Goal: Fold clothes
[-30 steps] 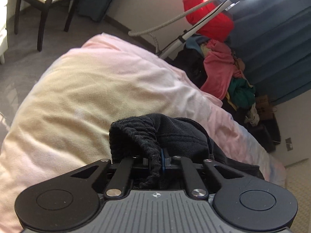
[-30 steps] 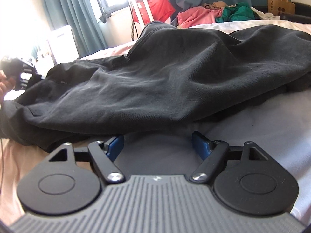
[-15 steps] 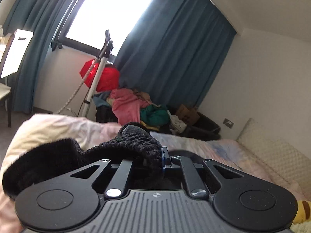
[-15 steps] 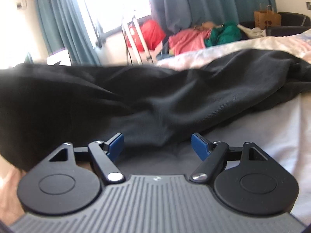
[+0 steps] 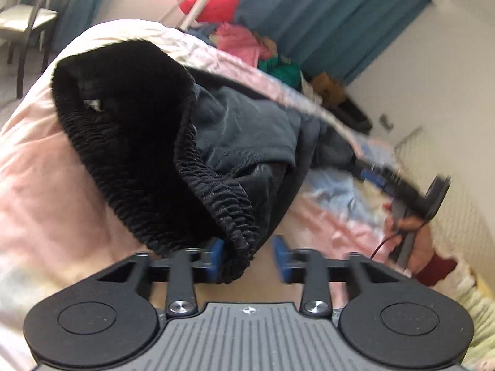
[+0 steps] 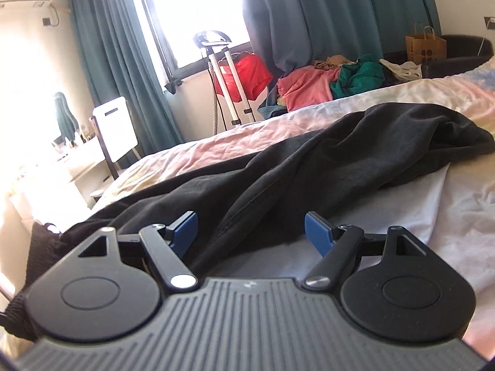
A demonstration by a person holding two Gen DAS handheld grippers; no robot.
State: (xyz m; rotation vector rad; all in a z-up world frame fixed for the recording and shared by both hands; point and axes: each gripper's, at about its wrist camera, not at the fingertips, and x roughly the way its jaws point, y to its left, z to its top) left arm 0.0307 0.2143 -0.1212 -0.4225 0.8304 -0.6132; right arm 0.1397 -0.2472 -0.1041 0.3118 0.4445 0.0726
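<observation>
Black trousers (image 5: 235, 130) with a ruched elastic waistband (image 5: 213, 198) lie on the pink bedcover (image 5: 40, 185). My left gripper (image 5: 247, 256) is open; the waistband's end rests against its left blue pad (image 5: 215, 255) and nothing is clamped. In the same view a hand (image 5: 411, 238) holds my right gripper (image 5: 371, 174), blurred, at the right beside the trousers' far end. In the right wrist view my right gripper (image 6: 252, 228) is open low over the bed, and a folded edge of the trousers (image 6: 340, 160) reaches in between its fingers.
A heap of pink and green clothes (image 6: 324, 83) lies beyond the bed by the teal curtains (image 6: 309, 15). A steamer stand (image 6: 225, 71) with a red garment stands at the window. A chair (image 5: 27, 21) is at the bed's left. A paper bag (image 6: 425, 46) sits far right.
My left gripper was shut on the waistband and has opened; the waistband now lies on the bedcover. The trousers have dropped from a lifted sheet to flat on the bed. The right gripper stays open.
</observation>
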